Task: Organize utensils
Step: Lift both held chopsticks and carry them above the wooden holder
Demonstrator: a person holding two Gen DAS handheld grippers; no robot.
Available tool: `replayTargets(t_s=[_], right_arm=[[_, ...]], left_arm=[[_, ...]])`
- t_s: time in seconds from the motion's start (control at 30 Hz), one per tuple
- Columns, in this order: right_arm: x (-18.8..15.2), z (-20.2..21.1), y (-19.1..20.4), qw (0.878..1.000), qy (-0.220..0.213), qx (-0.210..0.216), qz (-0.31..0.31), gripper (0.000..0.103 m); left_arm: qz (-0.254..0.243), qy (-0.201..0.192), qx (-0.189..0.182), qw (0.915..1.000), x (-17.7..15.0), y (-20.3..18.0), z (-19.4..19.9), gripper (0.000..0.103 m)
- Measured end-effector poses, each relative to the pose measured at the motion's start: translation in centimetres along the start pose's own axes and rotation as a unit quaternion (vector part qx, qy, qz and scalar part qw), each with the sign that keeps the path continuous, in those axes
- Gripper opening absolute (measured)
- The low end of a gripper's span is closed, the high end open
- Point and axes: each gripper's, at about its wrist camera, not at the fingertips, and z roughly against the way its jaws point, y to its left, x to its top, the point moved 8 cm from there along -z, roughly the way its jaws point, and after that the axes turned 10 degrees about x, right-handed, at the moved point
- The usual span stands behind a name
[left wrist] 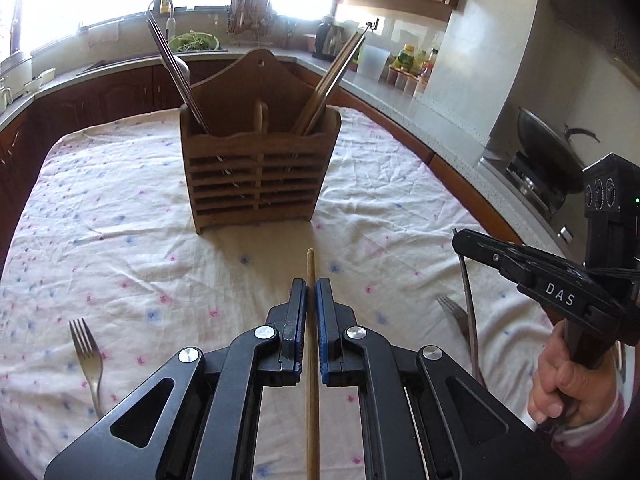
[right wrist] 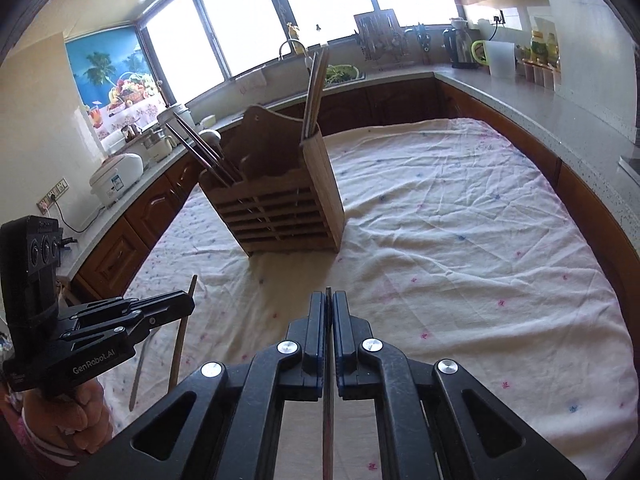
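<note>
A slatted wooden utensil holder (left wrist: 256,168) stands upright on the table, with dark chopsticks (left wrist: 172,68) in its left compartment and wooden chopsticks (left wrist: 332,84) in its right. It also shows in the right wrist view (right wrist: 280,208). My left gripper (left wrist: 311,284) is shut on a wooden chopstick (left wrist: 312,360), held in front of the holder. My right gripper (right wrist: 329,296) is shut on a thin dark metal utensil (right wrist: 328,400); it shows in the left wrist view (left wrist: 464,240) at the right. One fork (left wrist: 86,350) lies at the left, another fork (left wrist: 454,314) at the right.
The table has a white flowered cloth (left wrist: 120,220). A kitchen counter (left wrist: 420,108) runs around it, with a sink (right wrist: 340,74), a kettle (right wrist: 462,48), bottles and a wok (left wrist: 548,148) on the stove. Another wooden chopstick (right wrist: 138,376) lies near the left gripper (right wrist: 176,304).
</note>
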Motion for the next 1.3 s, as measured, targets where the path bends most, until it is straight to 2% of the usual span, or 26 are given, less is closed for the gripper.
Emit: replayTargets(t_s=[0.17,0.5,0.93,1.3], right_arm=[[2.0,2.3,1.6,0.999,-0.035,0.008,0.011,0.004],[4.4,4.6,3.7,0.997,-0.070,0.015,0.031,0.004],[6.9,5.3,4.7,0.994,-0.094,0.020,0.042,0.004],[10.3,5.4,5.7,0.991,-0.116,0.029,0.059,0.004]], left_arm=[[0.020,-0.032,-0.009,0.9993,0.7,1.0,2.9,0.004],[0.042,-0.078,-0.010,0.9960,2.1,2.7,6.4,0.004],[0.064,-0.116,-0.001,0.9912,4.0,4.4,8.0,0.004],[0.074,-0.158,0.010,0.9846,7.5,5.5,9.4,0.004]])
